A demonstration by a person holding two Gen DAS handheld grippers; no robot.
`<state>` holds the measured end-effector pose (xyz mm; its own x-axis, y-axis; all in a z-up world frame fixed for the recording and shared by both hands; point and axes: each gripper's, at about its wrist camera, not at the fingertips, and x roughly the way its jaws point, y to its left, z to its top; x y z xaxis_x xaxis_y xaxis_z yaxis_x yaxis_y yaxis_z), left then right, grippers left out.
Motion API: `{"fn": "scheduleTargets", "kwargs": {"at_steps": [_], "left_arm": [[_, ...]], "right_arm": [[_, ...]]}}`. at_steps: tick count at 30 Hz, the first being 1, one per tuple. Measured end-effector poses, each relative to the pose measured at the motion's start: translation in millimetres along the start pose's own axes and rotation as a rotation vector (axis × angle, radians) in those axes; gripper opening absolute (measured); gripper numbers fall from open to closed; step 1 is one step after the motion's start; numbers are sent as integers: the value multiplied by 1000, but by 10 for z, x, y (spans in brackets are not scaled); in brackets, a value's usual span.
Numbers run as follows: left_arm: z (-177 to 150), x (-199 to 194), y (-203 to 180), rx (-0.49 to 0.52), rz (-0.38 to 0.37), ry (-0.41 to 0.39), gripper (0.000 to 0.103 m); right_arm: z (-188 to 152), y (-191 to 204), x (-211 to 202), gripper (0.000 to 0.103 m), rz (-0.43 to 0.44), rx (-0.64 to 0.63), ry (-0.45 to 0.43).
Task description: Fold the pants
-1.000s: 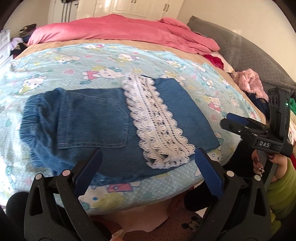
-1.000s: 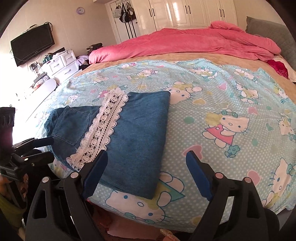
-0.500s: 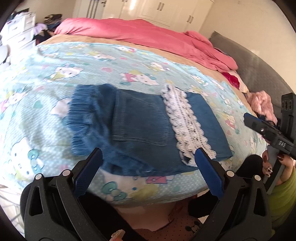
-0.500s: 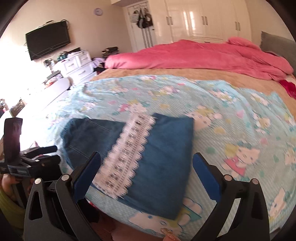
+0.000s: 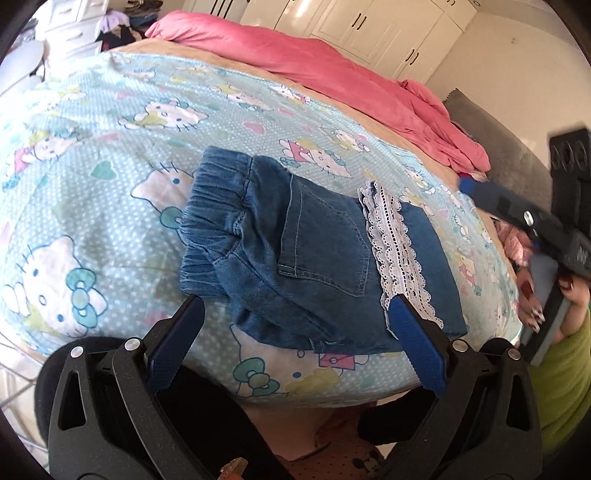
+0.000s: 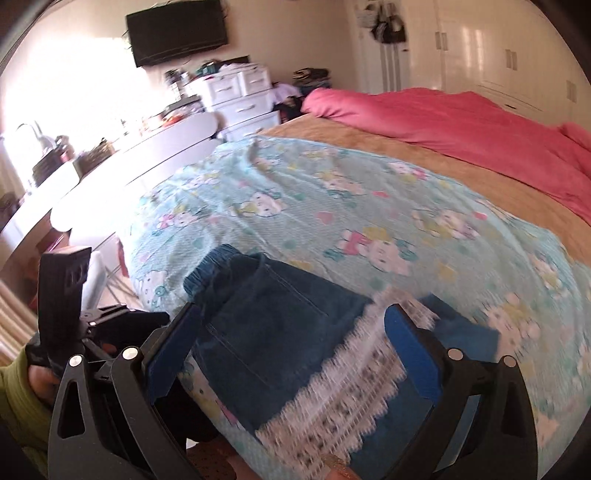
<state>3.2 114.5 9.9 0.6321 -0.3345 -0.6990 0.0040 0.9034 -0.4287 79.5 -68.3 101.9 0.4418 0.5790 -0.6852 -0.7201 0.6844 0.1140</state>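
Denim: folded blue denim pants (image 5: 295, 254) with an elastic gathered waistband and a stitched back pocket lay flat near the front edge of the bed, nothing pinching them.
Lace: a white lace trim band (image 5: 397, 254) crossed the pants, with the pocket side on one flank and a plain denim panel on the other.
Bedding: a light-blue cartoon-cat printed sheet (image 5: 110, 147) covered the near part of the bed; beyond it showed a tan blanket strip (image 6: 424, 162) and a rumpled pink duvet (image 5: 332, 70).
Left gripper: the black left gripper with blue pads (image 5: 291, 349) was spread wide above the bed's front edge, its fingers apart from the cloth; the waistband end of the pants appeared between and beyond them.
Right gripper: the black right gripper with blue pads (image 6: 291, 347) stood fully spread after its jaws had just been opening; the pants and lace appeared below and between its fingers, with neither pad pressing on them. Blur kept the exact clearance from being told.
Hands: in the left view, a hand with dark painted nails (image 5: 554, 291) held the right gripper's handle at the right edge, beside a green sleeve (image 5: 565, 376).
Room: white wardrobe doors (image 5: 369, 26), white plastic drawers (image 6: 240, 96) and a black wall-mounted television (image 6: 177, 29) stood around the bed.
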Motion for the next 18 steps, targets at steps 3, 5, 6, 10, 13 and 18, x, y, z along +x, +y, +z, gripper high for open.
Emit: {"fn": "scheduleTargets", "kwargs": {"at_steps": [3,5,6,10,13,18], "left_arm": [[1,59,15,-18,-8,15,93],[-2,111,19,-29,-17,27,93],[-6,146,23,-35,-29,34,93],[-1,250,28,-54,-44,41,93],[21,336,41,-81,-61,40,93],[36,430,25,-87,-91,30,86]], "right_arm": [[220,86,296,99,45,-59,62],[358,154,527,99,83,-90,115],[388,171,609,99,97,-97,136],[484,280,1061,99,153,-141,256],[475,335,1362,99,160,-151,315],[516,362,1755,98,220,-103,376]]}}
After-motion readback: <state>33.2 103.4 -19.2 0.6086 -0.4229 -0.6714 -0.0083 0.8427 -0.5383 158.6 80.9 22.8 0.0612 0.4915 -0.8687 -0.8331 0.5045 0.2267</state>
